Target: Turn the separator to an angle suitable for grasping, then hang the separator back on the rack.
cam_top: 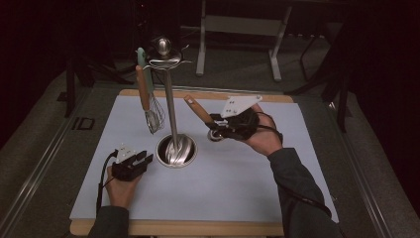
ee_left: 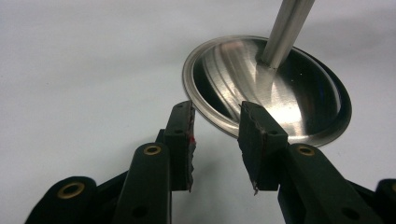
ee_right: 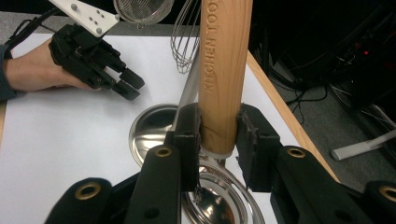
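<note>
Right gripper (ee_right: 218,135) clamped on wooden ladle handle (ee_right: 224,70), handle rising between both pads, steel bowl (ee_right: 219,200) hanging just below. Held above white mat (cam_top: 237,168), right of utensil stand (cam_top: 171,109). Left gripper (ee_left: 215,140) released, empty, beside stand base (ee_left: 299,102).

We see two forearms in dark sleeves coming in from the near edge, each hand holding a black two-jaw tool. Our left hand (cam_top: 119,191) lies low and near, its left tool (cam_top: 144,158) pointing forward and to the right, the jaws standing apart with nothing between them. Our right arm reaches farther forward, bent at the wrist, and the right tool (cam_top: 214,128) points left, raised off the bench. Its jaws press on both sides of something held between them.
</note>
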`<act>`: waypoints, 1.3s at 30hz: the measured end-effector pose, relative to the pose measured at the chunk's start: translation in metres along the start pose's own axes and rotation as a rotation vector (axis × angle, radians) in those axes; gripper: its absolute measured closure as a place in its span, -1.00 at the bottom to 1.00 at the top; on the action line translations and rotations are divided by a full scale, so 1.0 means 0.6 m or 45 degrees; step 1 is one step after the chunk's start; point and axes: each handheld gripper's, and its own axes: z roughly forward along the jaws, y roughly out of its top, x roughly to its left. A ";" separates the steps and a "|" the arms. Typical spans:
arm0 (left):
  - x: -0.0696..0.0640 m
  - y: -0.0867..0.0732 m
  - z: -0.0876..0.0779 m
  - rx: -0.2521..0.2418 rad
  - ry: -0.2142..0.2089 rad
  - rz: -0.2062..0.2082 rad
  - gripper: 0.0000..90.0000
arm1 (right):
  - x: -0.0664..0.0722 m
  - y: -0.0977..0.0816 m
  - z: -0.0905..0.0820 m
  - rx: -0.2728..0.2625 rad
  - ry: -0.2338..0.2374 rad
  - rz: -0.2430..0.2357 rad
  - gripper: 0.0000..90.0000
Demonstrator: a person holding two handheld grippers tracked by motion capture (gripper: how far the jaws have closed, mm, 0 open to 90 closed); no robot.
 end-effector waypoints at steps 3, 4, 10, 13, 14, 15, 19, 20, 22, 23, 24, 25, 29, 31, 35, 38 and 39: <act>0.000 0.000 0.000 0.000 0.001 0.002 0.47 | 0.001 0.003 0.001 -0.006 0.004 -0.004 0.58; 0.000 0.000 0.000 0.000 0.001 0.001 0.47 | 0.001 0.004 0.001 -0.008 0.005 -0.008 0.58; 0.001 0.000 0.000 0.001 -0.002 -0.001 0.47 | 0.004 0.015 0.000 -0.025 0.013 -0.022 0.58; 0.000 0.000 0.000 0.000 -0.002 -0.001 0.47 | 0.004 0.019 0.000 -0.027 0.013 -0.030 0.58; 0.000 0.000 0.000 0.000 -0.003 0.001 0.47 | 0.004 0.020 0.000 -0.028 0.012 -0.032 0.58; 0.000 0.000 0.000 -0.001 -0.002 0.002 0.47 | 0.004 0.022 -0.001 -0.033 0.011 -0.035 0.58; 0.000 0.000 0.000 -0.001 -0.001 0.001 0.47 | 0.007 0.028 -0.002 -0.045 0.015 -0.040 0.58; 0.000 0.000 0.000 -0.001 -0.001 0.002 0.47 | 0.008 0.030 -0.002 -0.044 0.016 -0.044 0.58; 0.000 0.000 0.000 -0.001 -0.001 0.002 0.47 | 0.009 0.033 -0.003 -0.046 0.017 -0.054 0.58; 0.000 0.000 0.000 -0.001 0.000 0.002 0.47 | 0.009 0.034 -0.003 -0.048 0.018 -0.055 0.58; 0.000 0.000 0.000 -0.001 0.000 0.002 0.47 | 0.009 0.035 -0.004 -0.052 0.018 -0.058 0.58; 0.000 0.000 0.000 -0.001 -0.001 0.002 0.47 | 0.009 0.036 -0.005 -0.055 0.018 -0.060 0.58; 0.000 0.000 0.000 0.000 -0.002 0.001 0.47 | 0.008 0.039 -0.006 -0.061 0.018 -0.061 0.58; 0.000 0.000 0.000 0.001 -0.003 0.004 0.47 | 0.007 0.040 -0.006 -0.067 0.018 -0.059 0.58; 0.000 0.000 0.000 0.001 -0.003 0.002 0.47 | 0.008 0.045 -0.006 -0.078 0.026 -0.057 0.58; 0.000 0.000 0.000 0.001 -0.004 0.003 0.47 | 0.008 0.049 -0.007 -0.083 0.029 -0.063 0.58; 0.000 0.000 0.000 0.001 -0.004 0.004 0.47 | 0.008 0.049 -0.008 -0.084 0.030 -0.063 0.58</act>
